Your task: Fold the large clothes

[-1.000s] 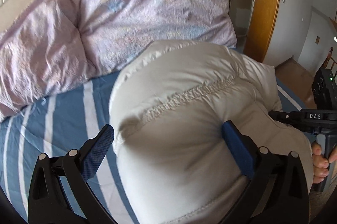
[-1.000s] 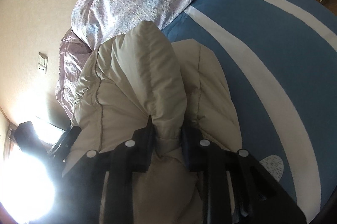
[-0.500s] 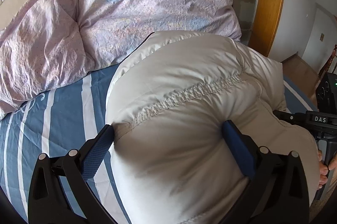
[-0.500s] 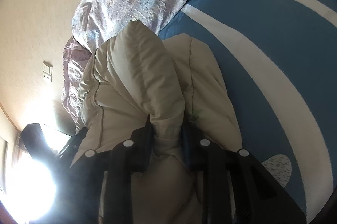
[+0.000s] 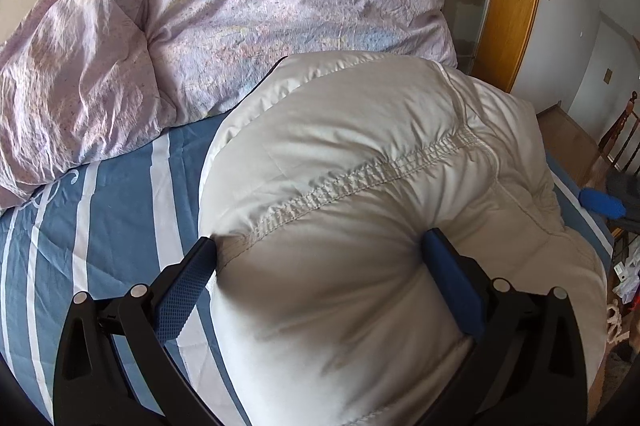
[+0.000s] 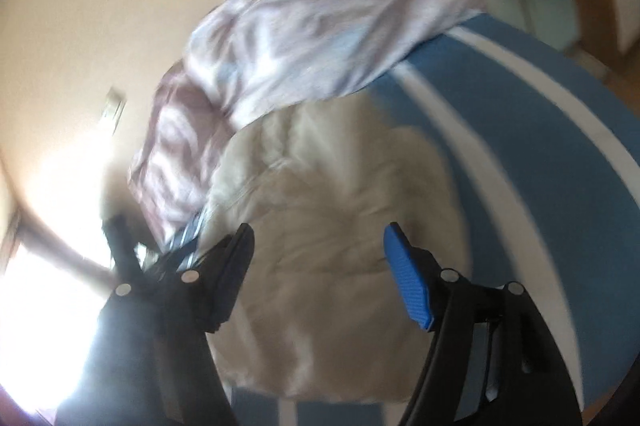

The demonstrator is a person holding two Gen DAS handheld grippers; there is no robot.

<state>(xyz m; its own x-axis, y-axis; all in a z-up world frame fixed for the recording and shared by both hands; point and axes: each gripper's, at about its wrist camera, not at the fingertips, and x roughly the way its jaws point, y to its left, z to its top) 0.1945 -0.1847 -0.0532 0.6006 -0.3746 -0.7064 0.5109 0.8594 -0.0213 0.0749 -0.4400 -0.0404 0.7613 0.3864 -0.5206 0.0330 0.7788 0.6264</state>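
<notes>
Right wrist view: my right gripper (image 6: 318, 246) has just sprung open, jaws empty, dropping the puffy jacket (image 6: 340, 266) folded near the bed (image 6: 540, 146) edge; left gripper (image 5: 320, 258) squeezes its bulk.

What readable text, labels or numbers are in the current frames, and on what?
None can be read in either current view.
Bedsheet: a pale curly motif near the lilac duvet, too small to tell whether it is lettering.
Wall plate in the right wrist view: blurred, no marking legible.
Padded jacket: stitching only, no label showing.
Hand-held grippers: no marking shows on either.
</notes>
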